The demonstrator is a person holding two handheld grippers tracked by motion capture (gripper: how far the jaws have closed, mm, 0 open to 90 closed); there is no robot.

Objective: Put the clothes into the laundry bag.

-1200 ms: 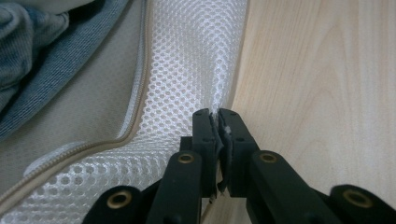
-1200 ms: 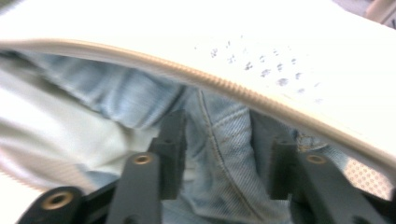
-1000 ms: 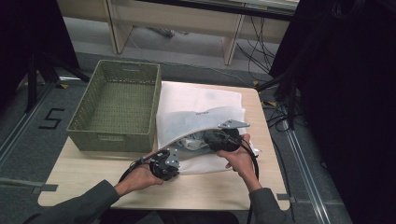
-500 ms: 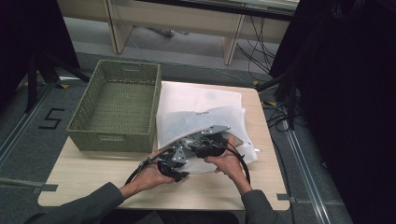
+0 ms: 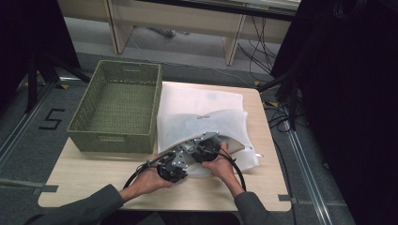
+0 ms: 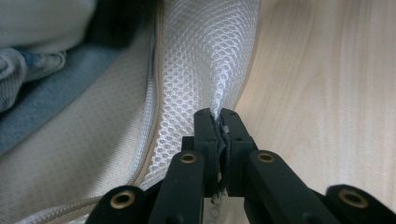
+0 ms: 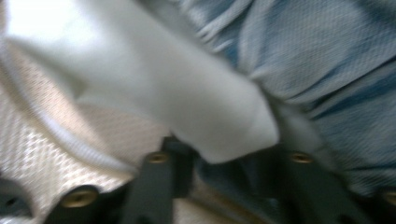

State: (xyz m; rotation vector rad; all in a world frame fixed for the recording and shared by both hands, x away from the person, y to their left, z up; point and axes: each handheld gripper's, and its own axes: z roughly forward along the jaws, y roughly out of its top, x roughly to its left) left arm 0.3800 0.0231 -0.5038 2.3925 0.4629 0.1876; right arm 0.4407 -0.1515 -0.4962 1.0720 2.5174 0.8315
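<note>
Mesh bag lies right of centre on the desk, where your left tool pinches its edge, while your right tool, jaws just closing, sits inside among clothes, grip unclear.

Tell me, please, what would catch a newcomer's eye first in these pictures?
Probably the white mesh laundry bag lying on the wooden table, with both hands working at its near edge. The left gripper is clamped on a fold of the mesh beside the zipper; blue fabric shows inside the bag. Left of the bag stands an empty green basket.
</note>
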